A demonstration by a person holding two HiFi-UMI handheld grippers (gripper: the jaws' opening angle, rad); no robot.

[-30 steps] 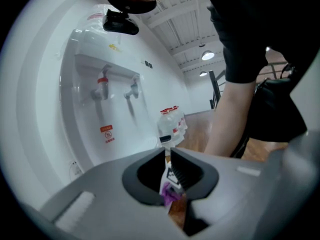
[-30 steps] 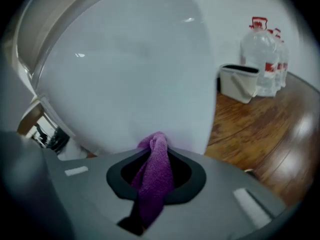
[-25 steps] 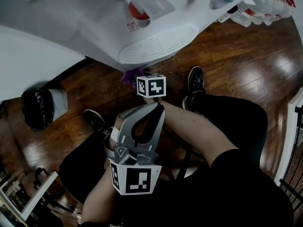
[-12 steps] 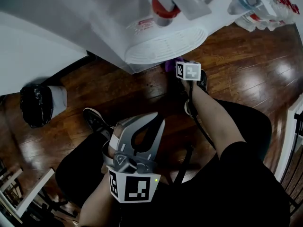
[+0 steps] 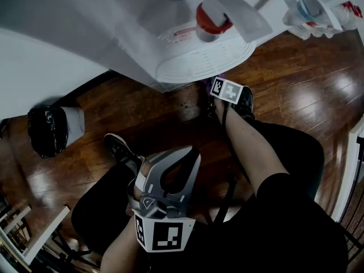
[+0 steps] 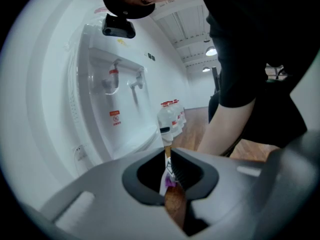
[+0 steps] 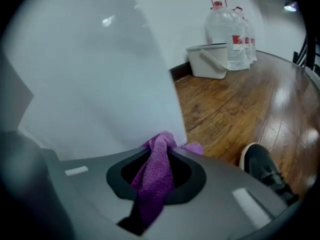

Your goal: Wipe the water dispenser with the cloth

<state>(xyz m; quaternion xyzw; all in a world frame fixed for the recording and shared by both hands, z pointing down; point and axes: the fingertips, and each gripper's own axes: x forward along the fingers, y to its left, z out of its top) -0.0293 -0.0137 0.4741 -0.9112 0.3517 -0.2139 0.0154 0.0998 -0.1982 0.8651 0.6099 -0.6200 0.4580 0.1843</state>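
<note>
Holding the left gripper low over the lap, with jaws shut together on nothing. Farther out, gripping the purple cloth in the jaws of the right gripper, at the bottom corner of the water dispenser, just above the wooden floor.

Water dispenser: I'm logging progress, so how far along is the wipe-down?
Done: the purple cloth is clamped in the right gripper. In hand: it holds the cloth low at the dispenser's white body, near the floor. Left: nothing shows what's been wiped, so drip tray and taps may remain. The left gripper is shut and empty.
</note>
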